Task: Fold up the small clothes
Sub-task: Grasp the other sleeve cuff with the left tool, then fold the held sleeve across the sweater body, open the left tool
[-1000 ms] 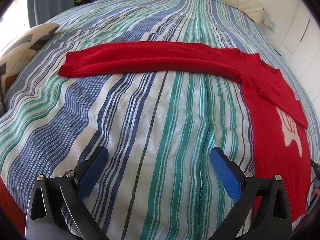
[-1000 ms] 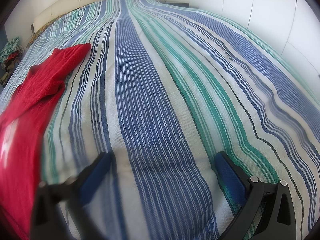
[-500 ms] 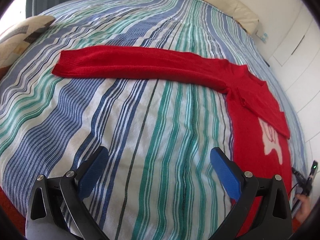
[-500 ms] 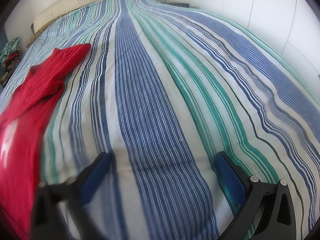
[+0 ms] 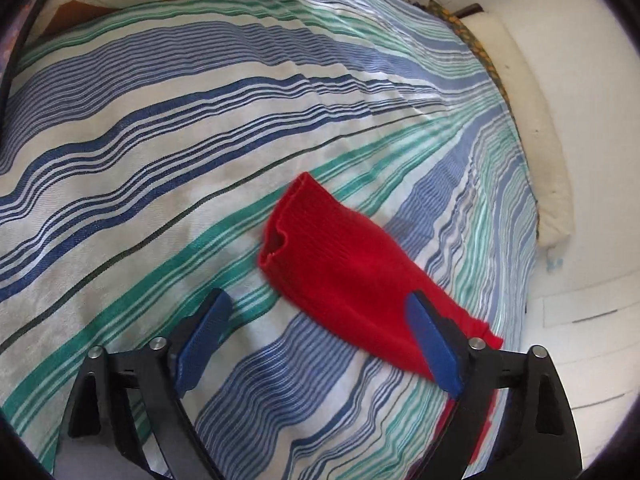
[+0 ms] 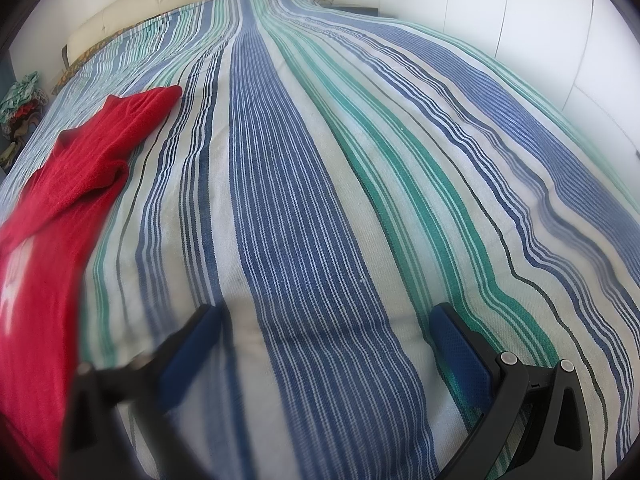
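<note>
Nearest in the left wrist view, the left gripper (image 5: 320, 344) is closing, its fingers (image 5: 434, 348) wide and not yet pressing the red sweater's sleeve (image 5: 344, 268), which lies on the striped bed (image 5: 160, 160) partly between them. Closing this far off-centre could pinch only an edge and drag the knit askew. The right gripper (image 6: 324, 344) stands wide and empty; the sweater (image 6: 72, 184) lies beyond, to its left.

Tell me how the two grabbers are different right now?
The left gripper has the red sweater sleeve running between its fingers, and its jaws are closing. The right gripper has only the striped bedspread between its fingers, with the sweater off to one side. Both have blue pads and stand wide apart, touching nothing.
</note>
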Available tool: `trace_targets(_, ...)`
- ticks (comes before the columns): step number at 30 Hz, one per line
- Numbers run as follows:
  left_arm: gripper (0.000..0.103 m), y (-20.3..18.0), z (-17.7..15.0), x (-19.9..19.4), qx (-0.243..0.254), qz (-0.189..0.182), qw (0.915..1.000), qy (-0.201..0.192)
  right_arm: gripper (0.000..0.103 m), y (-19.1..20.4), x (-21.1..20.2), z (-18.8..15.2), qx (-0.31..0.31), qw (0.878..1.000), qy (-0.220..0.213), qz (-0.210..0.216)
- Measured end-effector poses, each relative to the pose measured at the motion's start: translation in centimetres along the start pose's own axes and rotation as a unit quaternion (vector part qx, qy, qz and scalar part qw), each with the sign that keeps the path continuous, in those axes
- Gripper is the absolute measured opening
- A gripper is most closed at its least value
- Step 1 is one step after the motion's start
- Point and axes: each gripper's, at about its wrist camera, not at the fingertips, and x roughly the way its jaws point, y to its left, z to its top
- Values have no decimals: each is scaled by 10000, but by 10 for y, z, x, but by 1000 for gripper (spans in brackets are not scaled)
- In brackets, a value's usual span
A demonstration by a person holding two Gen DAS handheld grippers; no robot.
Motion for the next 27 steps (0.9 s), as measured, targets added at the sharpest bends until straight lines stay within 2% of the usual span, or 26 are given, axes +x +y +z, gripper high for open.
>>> trace_targets(3, 64, 2, 1, 6, 21, 119, 9997, -228, 103, 0, 0, 0, -1, 10000, -2, 0)
trace_targets(4, 41, 0, 1, 6, 136, 178, 9993, -288, 103, 0, 0, 0, -2, 10000, -2, 0)
trace_targets(5, 2, -3, 1, 7, 278, 226, 9989, -289, 103, 0, 0, 0, -2, 10000, -3, 1)
trace_targets(6, 5, -7, 1, 6, 412, 244, 9985, -262, 103, 0, 0, 0, -1, 10000, -3, 0)
trace_targets(9, 2, -40, -3, -18, 1085, 299, 9920, -568, 103, 0, 0, 0, -1, 10000, -3, 0)
trace_targets(11, 2, -87, -15, -37, 1793, 168, 9809, -731, 103, 1, 0, -1, -1, 10000, -5, -1)
trace_targets(12, 2, -115, -23, -46, 2146, -24, 9739, -742, 103, 1, 0, 0, -3, 10000, -7, -3)
trace_targets(14, 2, -181, -46, -61, 2841, -497, 9550, -690, 103, 1, 0, 0, -7, 10000, -4, -14)
trace_targets(16, 2, -250, -78, -71, 3467, -1038, 9304, -588, 103, 1, 1, 0, -22, 10000, 2, -32)
trace_targets(19, 2, -341, -137, -77, 4175, -1814, 8896, -372, 103, 0, 2, 1, -30, 10000, 2, -41)
trace_targets(21, 4, -385, -181, -70, 4474, -2148, 8679, -217, 103, -1, 2, 2, -25, 10000, -3, -31)
trace_targets(22, 8, -400, -204, -62, 4568, -2283, 8598, -43, 103, 0, 2, 2, -26, 10000, -6, -31)
trace_targets(24, 51, -419, -248, -33, 4717, -2330, 8485, 579, 103, 0, 3, 3, -26, 10000, -5, -32)
trace_targets(25, 80, -418, -266, -20, 4748, -2208, 8482, 801, 103, 0, 3, 3, -25, 10000, -5, -32)
trace_targets(27, 80, -399, -285, -4, 4743, -2060, 8507, 943, 103, 0, 3, 3, -28, 10000, -6, -33)
